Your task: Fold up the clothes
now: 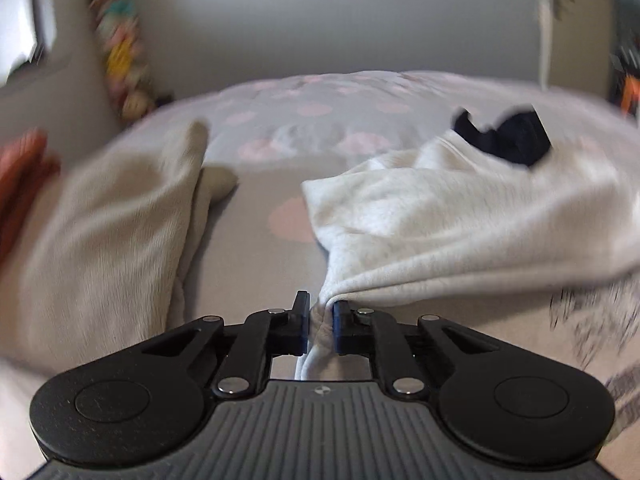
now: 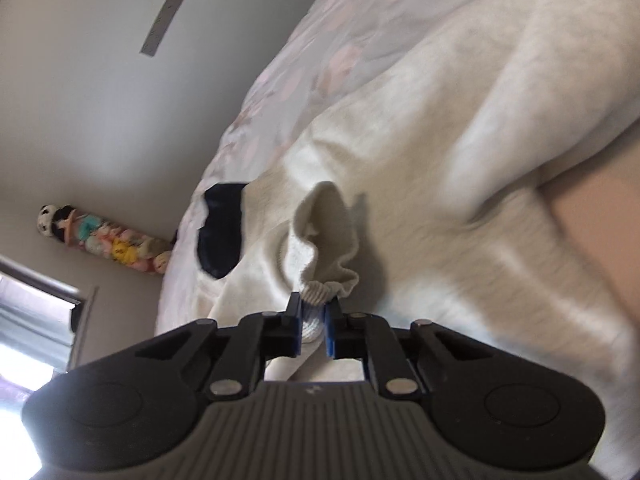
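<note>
Grab step: my left tool (image 1: 321,320) is clenched on the hem of the white sweatshirt (image 1: 460,216) on the bed (image 1: 280,128), right tool (image 2: 313,320) clenched on its cuff (image 2: 326,290). Next: lift, spread flat.

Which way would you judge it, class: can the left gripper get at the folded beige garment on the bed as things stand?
Probably not yet: the left gripper is shut on the white sweatshirt, so it is occupied. The beige garment lies uncovered beside it.
</note>
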`<act>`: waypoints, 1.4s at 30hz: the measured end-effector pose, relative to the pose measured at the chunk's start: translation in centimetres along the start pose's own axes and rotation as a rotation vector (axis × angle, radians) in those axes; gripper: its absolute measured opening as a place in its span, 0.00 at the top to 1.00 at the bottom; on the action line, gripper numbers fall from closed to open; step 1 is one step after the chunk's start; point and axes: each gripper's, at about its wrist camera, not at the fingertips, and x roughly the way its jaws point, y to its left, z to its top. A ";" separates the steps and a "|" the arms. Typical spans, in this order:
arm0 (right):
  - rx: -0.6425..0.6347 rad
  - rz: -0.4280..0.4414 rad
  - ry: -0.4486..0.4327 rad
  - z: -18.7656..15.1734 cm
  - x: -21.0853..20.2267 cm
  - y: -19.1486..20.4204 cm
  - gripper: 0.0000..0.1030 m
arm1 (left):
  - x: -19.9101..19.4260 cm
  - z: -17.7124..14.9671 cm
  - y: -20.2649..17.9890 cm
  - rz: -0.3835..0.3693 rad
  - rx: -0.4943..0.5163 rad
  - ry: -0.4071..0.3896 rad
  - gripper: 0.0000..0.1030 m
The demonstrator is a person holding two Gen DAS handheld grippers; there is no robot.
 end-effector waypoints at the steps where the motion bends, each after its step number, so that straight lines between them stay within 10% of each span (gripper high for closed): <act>1: -0.021 -0.013 0.014 -0.2 0.2 0.6 0.88 | 0.4 -0.2 1.2 -0.026 -0.107 0.023 0.91; 8: -0.068 -0.169 0.056 -0.7 1.0 0.2 0.88 | 2.2 -1.4 2.5 -0.056 -0.240 0.085 0.89; 23: -0.322 -0.278 -0.078 -0.2 -0.5 3.7 0.40 | -2.4 2.8 1.1 -0.064 0.146 0.113 0.51; 33: -0.300 -0.268 -0.059 0.1 0.6 2.7 0.40 | 3.7 10.0 -3.4 -0.063 0.461 0.021 0.48; 42: -0.306 -0.261 -0.057 0.6 1.3 2.1 0.39 | 10.6 10.6 -5.8 -0.172 0.840 0.152 0.48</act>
